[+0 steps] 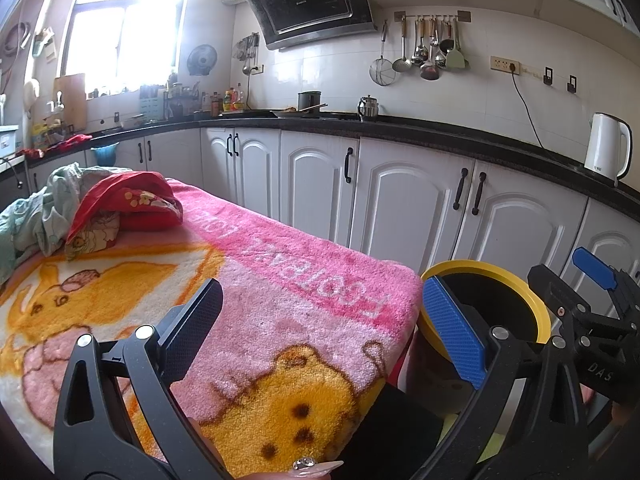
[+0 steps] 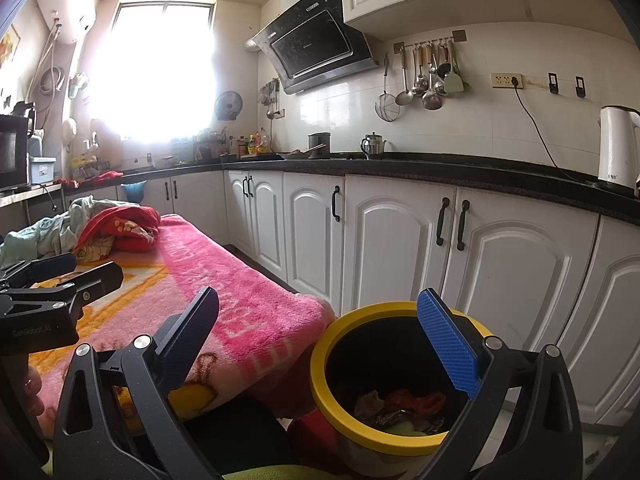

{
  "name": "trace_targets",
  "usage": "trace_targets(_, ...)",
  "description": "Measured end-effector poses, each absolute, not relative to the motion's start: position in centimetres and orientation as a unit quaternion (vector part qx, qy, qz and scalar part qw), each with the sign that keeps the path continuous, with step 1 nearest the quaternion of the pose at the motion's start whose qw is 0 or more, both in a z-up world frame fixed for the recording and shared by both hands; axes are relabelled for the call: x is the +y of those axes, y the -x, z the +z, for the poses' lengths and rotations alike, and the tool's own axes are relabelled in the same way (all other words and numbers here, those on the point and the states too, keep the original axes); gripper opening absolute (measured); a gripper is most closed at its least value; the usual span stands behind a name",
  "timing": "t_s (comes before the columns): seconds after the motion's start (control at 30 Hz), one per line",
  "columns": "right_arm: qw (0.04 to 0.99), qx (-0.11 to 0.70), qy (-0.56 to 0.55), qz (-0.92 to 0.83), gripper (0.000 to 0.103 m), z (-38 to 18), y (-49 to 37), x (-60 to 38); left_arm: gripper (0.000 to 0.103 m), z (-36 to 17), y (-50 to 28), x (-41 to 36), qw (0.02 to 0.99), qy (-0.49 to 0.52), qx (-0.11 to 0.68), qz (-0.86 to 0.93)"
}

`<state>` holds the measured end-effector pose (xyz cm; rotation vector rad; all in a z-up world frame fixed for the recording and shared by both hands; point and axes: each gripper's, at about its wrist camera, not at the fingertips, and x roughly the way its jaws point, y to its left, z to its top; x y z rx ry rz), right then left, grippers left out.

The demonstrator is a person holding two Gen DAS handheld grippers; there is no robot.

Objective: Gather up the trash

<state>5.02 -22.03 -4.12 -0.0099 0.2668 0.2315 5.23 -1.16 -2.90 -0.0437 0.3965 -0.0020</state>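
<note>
Blanket (image 1: pixel 280 280): fluffy pile cloth, matt. Bin (image 2: pixel 320 376): smooth yellow plastic rim, dark inside, holding crinkled wrappers (image 2: pixel 396 408). Cabinet doors (image 1: pixel 404 208): glossy white. Wall tiles (image 1: pixel 340 68): shiny. Kettle (image 1: pixel 606 146): smooth white plastic. Hanging utensils (image 1: pixel 430 48): polished metal. Left hand-held gripper (image 1: pixel 324 324): matt black, ribbed pads (image 1: pixel 454 330).

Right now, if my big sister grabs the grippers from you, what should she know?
Left gripper: open, holding nothing, above the fluffy pink and yellow cartoon blanket.
Right gripper: open, holding nothing, above the round yellow-rimmed black trash bin beside the blanket's end.
Done: crumpled wrappers and scraps lie inside the bin.
Left: no loose trash shows on the blanket. Only a pile of red and pale green cloth sits at its far end, so check around it before stopping.
</note>
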Motion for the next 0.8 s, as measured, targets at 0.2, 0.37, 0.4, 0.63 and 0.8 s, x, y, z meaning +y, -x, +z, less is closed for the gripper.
trace_targets(0.2, 0.985, 0.134, 0.001, 0.111, 0.097, -4.1, -5.1, -22.2, 0.092, -3.0, -5.5, -0.8, 0.979, 0.021, 0.202, -0.004)
trace_targets(0.37, 0.984, 0.143, 0.0, 0.107, 0.097, -4.3, -5.5, -22.3, 0.092, -3.2, -5.8, -0.5, 0.976, 0.014, 0.215, 0.01)
trace_targets(0.4, 0.984, 0.146, 0.001, 0.106, 0.097, -4.3, -5.6, -22.2, 0.092, -3.1, -5.8, -0.3, 0.976, 0.018, 0.218, 0.011)
trace_targets(0.63, 0.982, 0.131, 0.014, 0.138, 0.097, -1.6, -6.0, -18.3, 0.092, -1.8, -4.5, 10.3, 0.958, 0.093, 0.256, 0.093)
trace_targets(0.8, 0.934, 0.171, 0.016, 0.313, 0.097, 1.5, -6.4, -4.8, 0.092, -2.0, -0.5, 29.3, 0.896, 0.116, 0.284, 0.321)
